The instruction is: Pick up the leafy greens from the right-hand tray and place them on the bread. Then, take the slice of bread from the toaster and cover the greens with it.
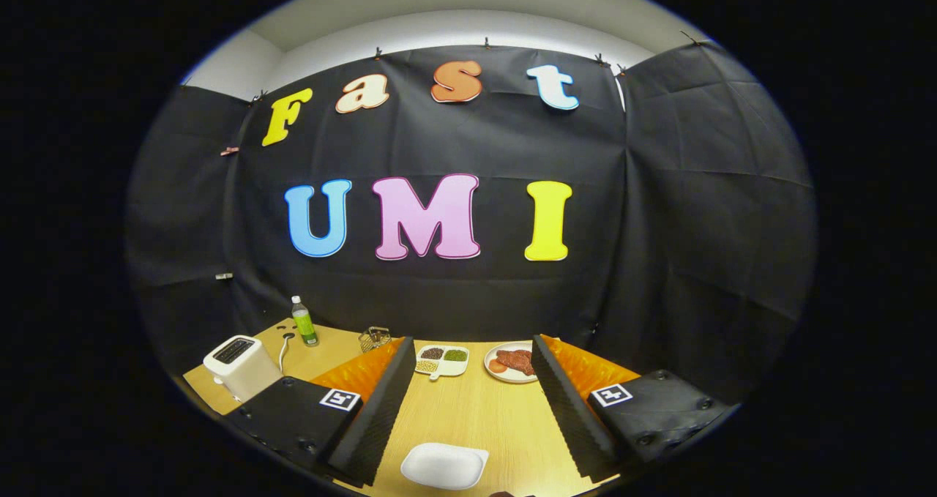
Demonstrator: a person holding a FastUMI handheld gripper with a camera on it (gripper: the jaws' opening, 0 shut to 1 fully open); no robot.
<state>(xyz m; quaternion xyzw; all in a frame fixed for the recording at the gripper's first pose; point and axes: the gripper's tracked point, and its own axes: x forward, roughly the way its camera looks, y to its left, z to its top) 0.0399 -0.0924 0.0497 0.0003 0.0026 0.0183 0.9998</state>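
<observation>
My gripper (472, 347) is held above the wooden table (476, 416) with its fingers wide apart and nothing between them. A white toaster (240, 365) stands left of the left finger, its slot dark; I cannot tell whether bread is in it. Close below, between the fingers, lies a white rounded-square piece (444, 465), either a dish or a bread slice. Beyond the fingertips sits a white divided tray (441, 360) with a brown, a green and a pale filling. To its right a round plate (511, 363) holds reddish-brown pieces.
A green-labelled bottle (304, 321) stands at the back of the table behind the toaster, whose cord runs beside it. A small wire object (375, 337) is near the left fingertip. Black cloth walls close the booth behind and at both sides.
</observation>
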